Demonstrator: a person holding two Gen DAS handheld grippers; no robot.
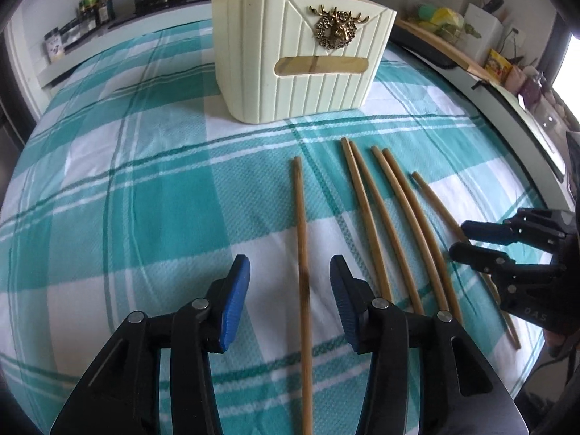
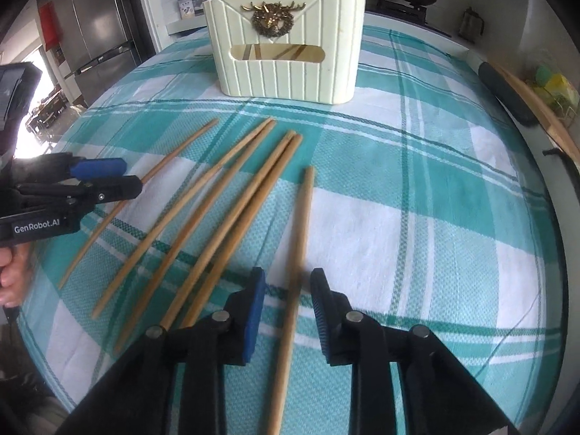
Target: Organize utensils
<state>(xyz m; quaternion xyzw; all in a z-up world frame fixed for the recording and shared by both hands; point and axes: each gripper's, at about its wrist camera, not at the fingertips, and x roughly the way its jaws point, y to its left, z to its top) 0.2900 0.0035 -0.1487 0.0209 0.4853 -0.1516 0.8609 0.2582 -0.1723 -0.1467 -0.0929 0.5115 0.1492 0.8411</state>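
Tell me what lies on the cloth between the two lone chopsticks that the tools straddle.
Two pairs of chopsticks, one pair nearer the left lone chopstick, the other nearer the right one, all on the checked cloth. The right wrist view shows it best.

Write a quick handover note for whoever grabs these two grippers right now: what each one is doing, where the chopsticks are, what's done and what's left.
Left gripper: open, jaws either side of the leftmost chopstick, not pressing it.
Right gripper: open, jaws either side of the rightmost chopstick, not gripping.
Six chopsticks lie loose on the checked cloth: those two singles and four more between them.
The cream holder stands upright behind them.
Done: a few sticks already stand in the holder, tips showing above its rim.
Left: close on each single, lift, drop into the holder, then move the remaining four.
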